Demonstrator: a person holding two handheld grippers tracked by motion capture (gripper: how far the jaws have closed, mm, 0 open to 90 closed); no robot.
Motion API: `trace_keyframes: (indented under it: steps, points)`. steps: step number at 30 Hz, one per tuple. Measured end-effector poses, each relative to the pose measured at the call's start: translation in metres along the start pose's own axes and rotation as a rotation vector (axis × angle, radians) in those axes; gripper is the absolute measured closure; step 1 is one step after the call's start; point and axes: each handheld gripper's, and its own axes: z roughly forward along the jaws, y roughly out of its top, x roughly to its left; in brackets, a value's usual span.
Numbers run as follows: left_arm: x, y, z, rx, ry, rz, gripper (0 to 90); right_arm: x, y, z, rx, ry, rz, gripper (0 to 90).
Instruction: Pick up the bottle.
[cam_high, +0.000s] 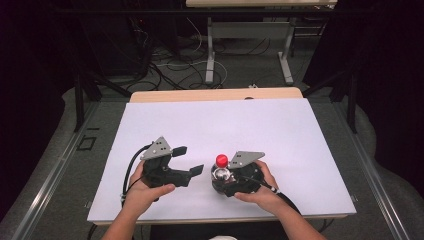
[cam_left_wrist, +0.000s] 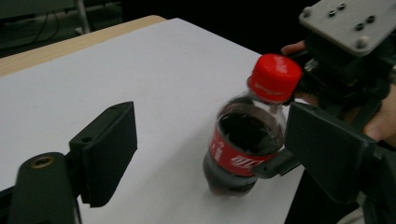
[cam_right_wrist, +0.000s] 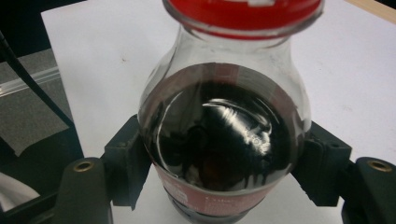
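Two hands at near table edge, each holding black two-jaw gripper. Right gripper (cam_high: 223, 176) jaws clamped on belly of small clear plastic cola bottle (cam_high: 220, 172), dark liquid, red label, red screw cap (cam_left_wrist: 274, 77); bottle upright near front centre of white tabletop (cam_high: 250, 125). Left gripper (cam_high: 189, 161) jaws apart, nothing between, just beside bottle, aimed toward cap. Bottle likely fairly heavy, part full, smooth, slippery, wall slightly yielding; ribbed cap best hold for twisting. Front edge close; wide bare surface behind and to both sides.
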Motion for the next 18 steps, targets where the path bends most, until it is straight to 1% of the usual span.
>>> trace_keyframes:
  steps: [1, 2, 3, 4, 5, 7, 8, 9, 10, 11, 12, 13, 14, 15, 16, 17, 18]
  points:
    - [-0.002, 0.002, 0.0, 0.0, -0.008, 0.006, 24.4, 0.001, 0.0, 0.0, -0.007, 0.003, 0.0, 29.4]
    - [-0.004, 0.004, 0.001, -0.001, -0.016, 0.012, 24.4, 0.001, 0.0, 0.0, -0.007, 0.003, 0.0, 29.4]
    - [-0.005, 0.006, 0.001, -0.002, -0.028, 0.02, 26.9, 0.002, 0.0, -0.001, -0.015, 0.002, -0.003, 29.3]
    - [-0.006, 0.007, 0.001, -0.001, -0.043, 0.022, 26.9, 0.002, 0.0, -0.001, -0.015, 0.002, -0.003, 29.3]
    - [-0.007, 0.009, 0.002, -0.002, -0.049, 0.021, 29.6, 0.002, 0.0, -0.002, -0.014, 0.009, -0.007, 29.4]
    - [-0.009, 0.013, 0.002, 0.005, -0.066, 0.031, 31.5, 0.003, 0.001, -0.002, -0.017, 0.01, -0.003, 29.4]
    - [-0.01, 0.014, 0.003, -0.002, -0.07, 0.029, 32.3, 0.003, 0.001, -0.002, -0.019, 0.01, -0.006, 29.4]
    - [-0.011, 0.016, 0.003, 0.0, -0.077, 0.036, 33.2, 0.004, 0.001, -0.002, -0.02, 0.013, -0.004, 29.4]
    - [-0.012, 0.018, 0.006, 0.007, -0.099, 0.041, 34.3, 0.004, 0.001, -0.002, -0.018, 0.02, -0.005, 29.3]
    - [-0.012, 0.018, 0.006, 0.007, -0.099, 0.041, 34.4, 0.004, 0.001, -0.002, -0.018, 0.02, -0.005, 29.3]
    - [-0.015, 0.02, 0.01, 0.015, -0.104, 0.055, 34.9, 0.004, 0.001, -0.002, -0.014, 0.022, -0.011, 29.4]
    - [-0.015, 0.02, 0.01, 0.015, -0.104, 0.055, 34.9, 0.006, 0.001, -0.002, -0.012, 0.02, -0.006, 29.4]
    - [-0.015, 0.02, 0.012, 0.021, -0.114, 0.064, 35.4, 0.006, 0.001, -0.002, -0.013, 0.019, -0.008, 29.4]
    - [-0.018, 0.021, 0.016, 0.026, -0.125, 0.057, 35.9, 0.006, 0.001, -0.002, -0.01, 0.027, -0.009, 29.4]
    - [-0.018, 0.021, 0.016, 0.026, -0.125, 0.057, 36.6, 0.007, 0.001, -0.001, -0.011, 0.03, -0.011, 29.4]
    - [-0.019, 0.022, 0.018, 0.029, -0.127, 0.066, 37.6, 0.007, 0.001, -0.001, -0.012, 0.026, -0.016, 29.4]
    - [-0.02, 0.023, 0.019, 0.032, -0.129, 0.068, 38.8, 0.007, 0.001, -0.002, -0.003, 0.03, -0.016, 29.4]
